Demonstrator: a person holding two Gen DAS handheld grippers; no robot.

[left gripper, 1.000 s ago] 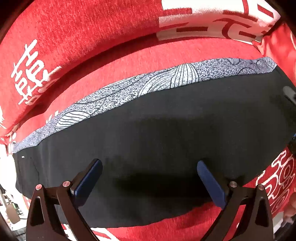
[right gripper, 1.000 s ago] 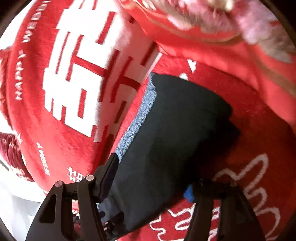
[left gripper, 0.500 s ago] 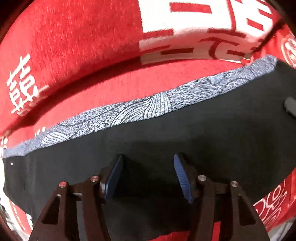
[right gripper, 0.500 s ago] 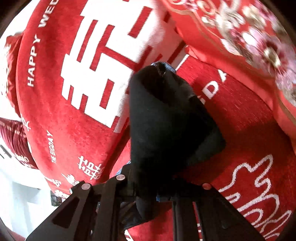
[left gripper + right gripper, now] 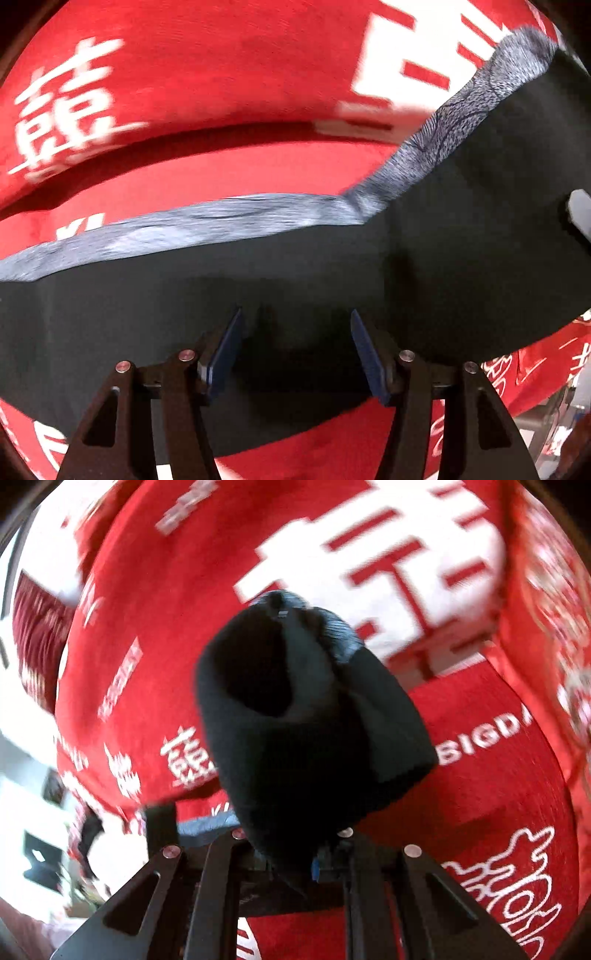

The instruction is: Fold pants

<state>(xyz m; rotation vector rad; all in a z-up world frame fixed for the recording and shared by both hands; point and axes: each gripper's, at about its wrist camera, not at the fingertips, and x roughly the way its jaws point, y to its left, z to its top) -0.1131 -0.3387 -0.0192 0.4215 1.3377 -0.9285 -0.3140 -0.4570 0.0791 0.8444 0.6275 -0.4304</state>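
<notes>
Two grippers work on one pair of black pants (image 5: 280, 280) that lies on a red bedcover (image 5: 207, 74) printed with large white characters. In the left wrist view the pants stretch across the cover from the left edge of the bedcover toward its right side, and a grey patterned band (image 5: 207, 221) runs along their far edge. Toward the right this band bends upward, so that end of the garment is raised off the cover while the left part lies flat. The left gripper (image 5: 295, 347) points steeply down over the black cloth near its closer edge; its jaws are opening and stand about half apart, the blue pads (image 5: 225, 354) are clear, and I cannot see that they pinch any fabric, only that the cloth lies below and between them. In the right wrist view the right gripper (image 5: 291, 849) is closed almost fully on a bunch of the pants (image 5: 295, 731), which hangs in front of the camera as a dark rounded fold above the red bedcover (image 5: 480, 782). A little of the grey band (image 5: 207, 821) shows beside its left finger. The picture is blurred, so the exact place of the pads on the cloth is not clear.
</notes>
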